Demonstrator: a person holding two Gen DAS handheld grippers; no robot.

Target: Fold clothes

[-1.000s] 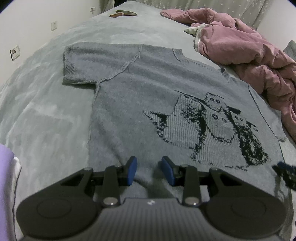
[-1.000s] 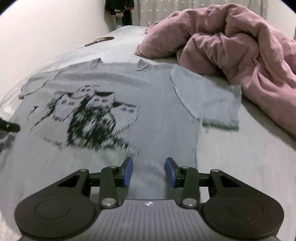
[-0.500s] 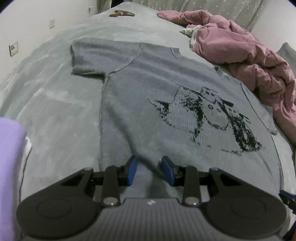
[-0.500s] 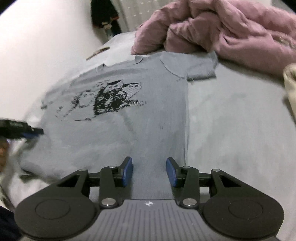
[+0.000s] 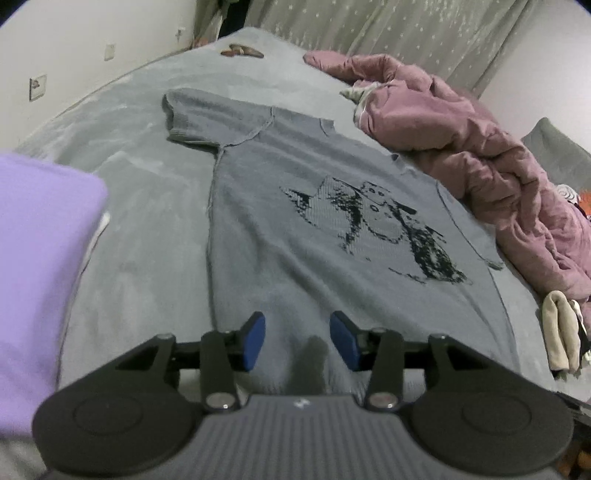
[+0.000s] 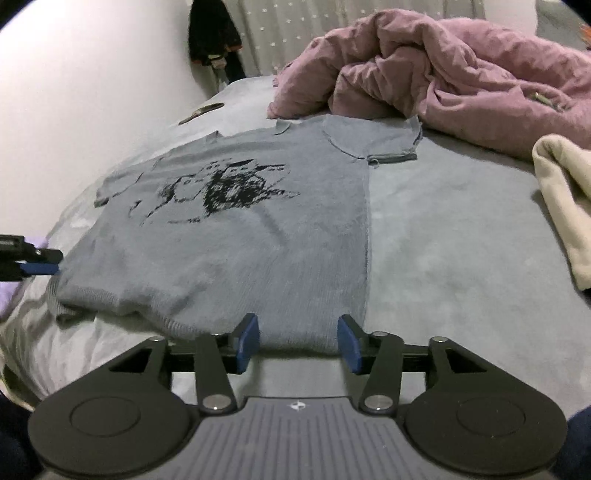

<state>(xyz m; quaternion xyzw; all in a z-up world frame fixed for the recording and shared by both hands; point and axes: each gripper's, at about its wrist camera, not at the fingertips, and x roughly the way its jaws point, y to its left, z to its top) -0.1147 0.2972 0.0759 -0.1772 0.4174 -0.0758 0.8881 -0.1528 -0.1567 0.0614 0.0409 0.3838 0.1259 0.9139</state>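
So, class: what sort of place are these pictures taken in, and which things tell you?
Most likely a bedroom: a grey bed with a sweater laid flat, a rumpled pink duvet, and curtains behind.

**Sweater flat on the bed**

The sweater [image 5: 295, 229] lies spread on the bed [image 5: 140, 206], hem nearest both cameras. The duvet [image 6: 461, 74] is heaped behind its right sleeve. A folded cloth [image 5: 40, 258] sits left of it, a pale garment [image 6: 561, 199] right.
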